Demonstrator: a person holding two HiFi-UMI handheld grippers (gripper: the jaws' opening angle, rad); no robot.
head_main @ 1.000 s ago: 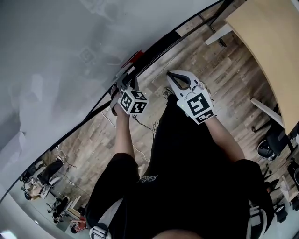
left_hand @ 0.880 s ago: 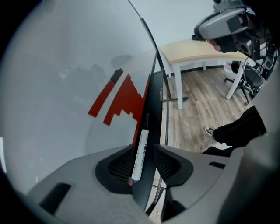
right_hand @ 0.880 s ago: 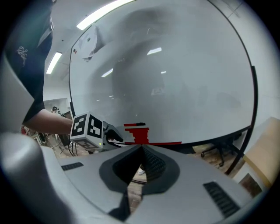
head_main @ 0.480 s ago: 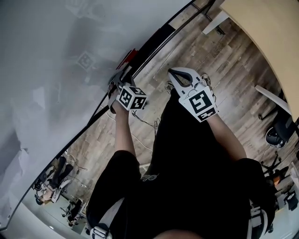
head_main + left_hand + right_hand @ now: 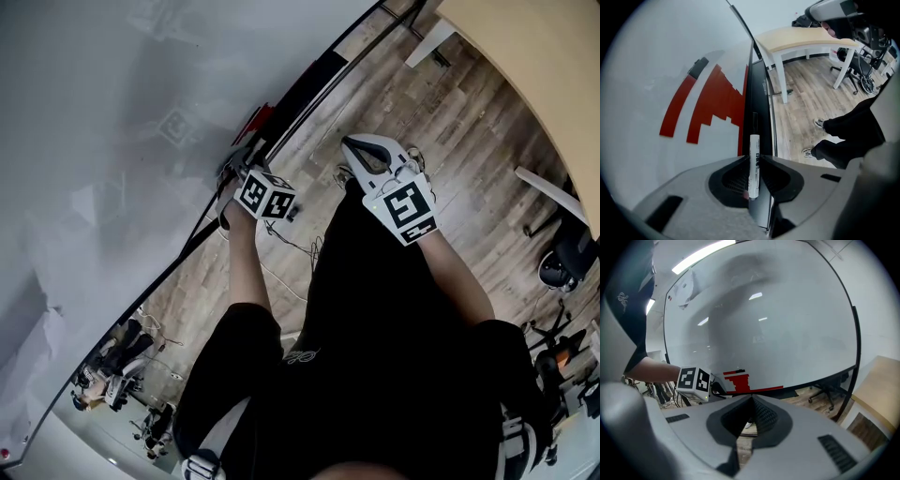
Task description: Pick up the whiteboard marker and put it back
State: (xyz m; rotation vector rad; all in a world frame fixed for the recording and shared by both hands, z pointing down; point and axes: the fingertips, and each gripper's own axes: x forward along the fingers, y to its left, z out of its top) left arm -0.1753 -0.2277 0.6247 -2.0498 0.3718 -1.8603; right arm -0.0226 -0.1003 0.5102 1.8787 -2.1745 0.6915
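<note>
Closed in just now with left gripper (image 5: 753, 158) onto whiteboard marker (image 5: 754, 145), pads pressing white barrel. Lies along black ledge (image 5: 757, 93) at foot of whiteboard (image 5: 670, 70). Carries black label print, too small to read. Shows right gripper (image 5: 751, 398) jaws together, empty, away from whiteboard.

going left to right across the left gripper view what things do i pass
red drawing → whiteboard marker → table leg → person's shoes
</note>
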